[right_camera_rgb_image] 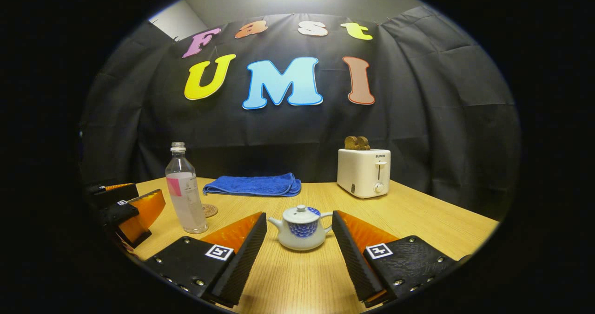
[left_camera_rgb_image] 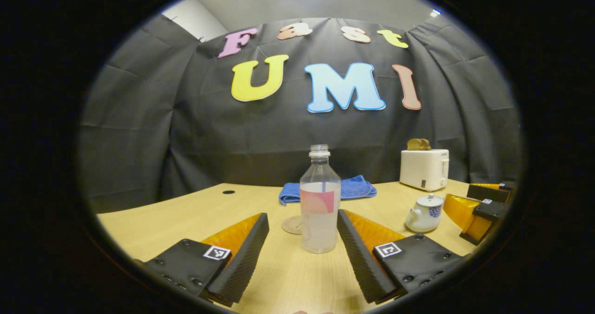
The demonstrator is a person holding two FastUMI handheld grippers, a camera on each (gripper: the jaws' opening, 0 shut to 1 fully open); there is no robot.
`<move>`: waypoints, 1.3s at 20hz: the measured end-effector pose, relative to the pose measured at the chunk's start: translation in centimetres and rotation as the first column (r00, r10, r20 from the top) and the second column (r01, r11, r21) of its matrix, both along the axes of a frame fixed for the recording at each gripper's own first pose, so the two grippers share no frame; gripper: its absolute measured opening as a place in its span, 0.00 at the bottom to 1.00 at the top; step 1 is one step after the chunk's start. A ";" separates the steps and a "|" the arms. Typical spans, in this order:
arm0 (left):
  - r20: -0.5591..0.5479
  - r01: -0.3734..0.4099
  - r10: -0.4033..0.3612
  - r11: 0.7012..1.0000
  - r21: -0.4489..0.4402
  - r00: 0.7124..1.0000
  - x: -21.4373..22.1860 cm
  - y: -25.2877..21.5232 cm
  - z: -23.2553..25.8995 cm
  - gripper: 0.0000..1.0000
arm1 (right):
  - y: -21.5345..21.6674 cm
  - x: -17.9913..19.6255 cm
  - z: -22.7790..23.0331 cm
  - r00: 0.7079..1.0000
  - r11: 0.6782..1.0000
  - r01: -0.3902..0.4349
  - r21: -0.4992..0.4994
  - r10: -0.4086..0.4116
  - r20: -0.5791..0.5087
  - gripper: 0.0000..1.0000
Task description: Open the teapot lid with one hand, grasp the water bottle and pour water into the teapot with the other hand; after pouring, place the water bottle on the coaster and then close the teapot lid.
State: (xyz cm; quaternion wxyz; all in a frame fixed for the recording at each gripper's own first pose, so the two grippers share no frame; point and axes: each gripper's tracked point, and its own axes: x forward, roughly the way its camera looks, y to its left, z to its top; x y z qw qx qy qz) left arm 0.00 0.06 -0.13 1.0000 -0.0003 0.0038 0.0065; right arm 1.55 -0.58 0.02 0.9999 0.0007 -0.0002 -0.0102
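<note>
Teapot (right_camera_rgb_image: 301,229) lidded; uncapped water bottle (left_camera_rgb_image: 320,201) holds clear water.

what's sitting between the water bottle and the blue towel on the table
The coaster lies there, just behind the water bottle and in front of the blue towel, as the right gripper view shows; otherwise bare table.

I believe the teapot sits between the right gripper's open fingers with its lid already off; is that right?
Not quite: the lid is on the teapot, as the right gripper view shows. The teapot does sit between the open fingers of the right gripper.
</note>
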 end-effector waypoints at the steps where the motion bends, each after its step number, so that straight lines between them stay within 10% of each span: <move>1: 0.000 0.000 0.000 1.000 -0.001 1.000 0.0 0.0 0.0 1.00 | -0.3 0.4 0.0 1.000 1.000 0.009 0.000 -0.009 -0.002 0.88; 14: -0.008 0.017 -0.017 1.000 0.000 1.000 0.2 -0.2 0.0 1.00 | -0.6 7.4 -0.8 0.998 1.000 0.022 -0.002 -0.022 -0.063 0.74; 16: -0.009 0.019 -0.019 1.000 0.001 1.000 0.3 -0.2 0.0 1.00 | -0.2 8.2 -1.1 0.995 1.000 0.008 0.005 -0.008 -0.100 0.53; 22: -0.012 0.028 -0.028 1.000 0.002 1.000 0.2 -0.4 0.0 1.00 | -0.1 8.4 -1.0 0.994 1.000 0.007 0.006 -0.006 -0.108 0.54; 24: -0.014 0.030 -0.030 1.000 0.002 0.999 0.3 -0.4 -0.1 1.00 | 0.1 8.7 -1.1 0.994 1.000 0.000 -0.007 -0.001 -0.112 0.25; 26: -0.011 0.030 -0.030 1.000 0.003 0.999 0.2 -0.4 -0.1 1.00 | -0.1 9.1 -2.0 0.994 0.999 0.015 -0.032 -0.019 -0.108 0.25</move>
